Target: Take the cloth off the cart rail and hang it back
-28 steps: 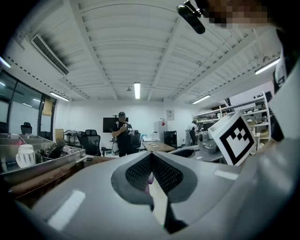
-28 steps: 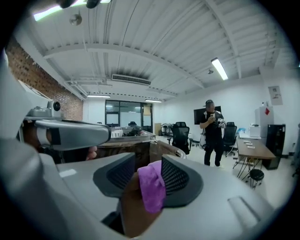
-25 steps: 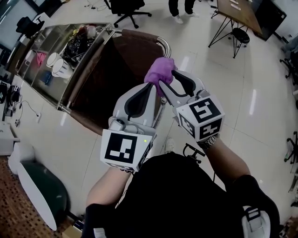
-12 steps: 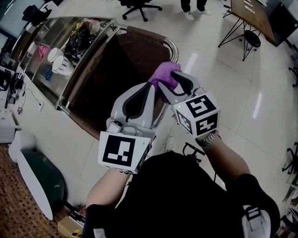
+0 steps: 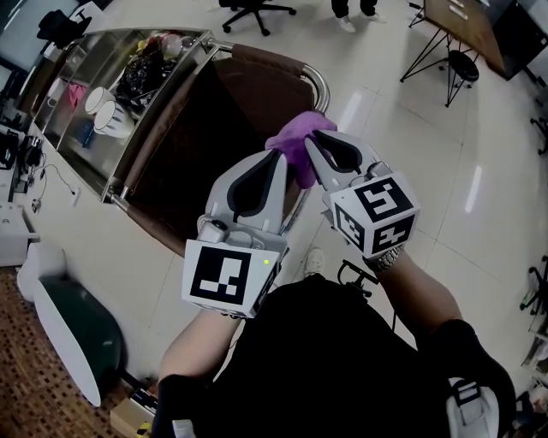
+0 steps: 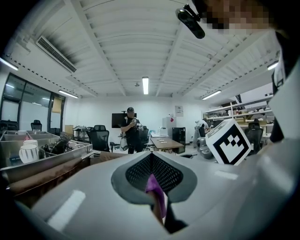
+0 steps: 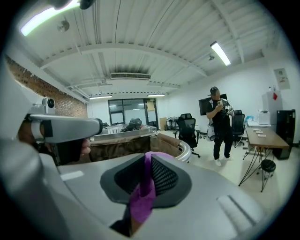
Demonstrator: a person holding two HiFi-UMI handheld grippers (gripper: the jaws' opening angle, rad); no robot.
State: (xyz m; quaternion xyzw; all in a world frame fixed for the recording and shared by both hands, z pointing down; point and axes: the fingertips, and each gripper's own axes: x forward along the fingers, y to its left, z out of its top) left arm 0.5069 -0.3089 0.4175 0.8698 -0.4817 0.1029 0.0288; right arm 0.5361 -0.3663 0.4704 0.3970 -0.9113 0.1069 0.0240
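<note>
A purple cloth [image 5: 295, 139] is bunched above the cart's curved metal rail [image 5: 318, 85], between the tips of both grippers. My left gripper [image 5: 276, 162] is shut on one part of it; in the left gripper view a purple strip [image 6: 155, 194] is pinched in the seam of the left gripper [image 6: 151, 164]. My right gripper [image 5: 310, 141] comes in from the right with its jaws closing on the cloth. In the right gripper view a purple fold [image 7: 142, 199] is pressed between the pads of the right gripper [image 7: 146, 161].
The cart holds a brown bag [image 5: 214, 128] and a steel tray with white cups [image 5: 107, 115] and clutter. A person [image 7: 220, 124] stands on the tiled floor beyond the cart, near office chairs [image 5: 257, 8] and a black-legged table [image 5: 445, 34].
The right gripper's jaws, wide beside the cloth before, have come together on it. The left gripper has kept its hold and hardly moved.
</note>
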